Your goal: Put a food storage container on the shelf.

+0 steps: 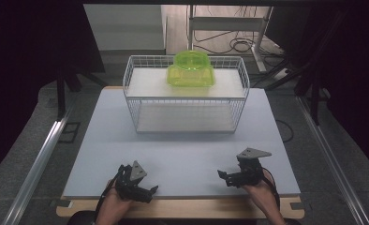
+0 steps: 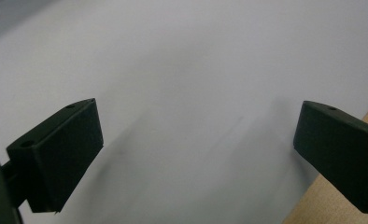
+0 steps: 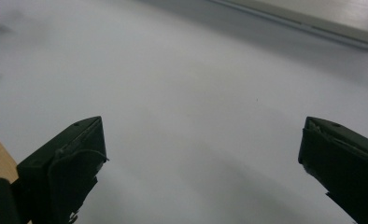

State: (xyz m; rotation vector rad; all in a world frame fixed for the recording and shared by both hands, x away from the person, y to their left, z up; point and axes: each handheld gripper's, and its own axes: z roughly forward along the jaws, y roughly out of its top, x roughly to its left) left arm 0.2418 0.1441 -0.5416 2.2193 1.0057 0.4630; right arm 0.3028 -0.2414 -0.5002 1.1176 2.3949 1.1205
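Left hand-held gripper [image 1: 147,189]: nearest to me at the table's near edge, left of centre; I see its jaws spread wide with nothing between them, only bare table surface below
Right hand-held gripper [image 1: 227,177]: near the front edge on the right side; jaws likewise wide apart and holding nothing; well apart from the left one
Hands: I see one hand [image 1: 113,206] behind the left gripper; the other hand [image 1: 262,191] behind the right
Table [image 1: 182,154]: pale grey top on a wooden board
Wire basket [image 1: 186,96]: white, at the far middle of the table; well apart from both grippers
Green container [image 1: 191,70]: translucent lime plastic, upright on the basket's upper shelf, toward the back
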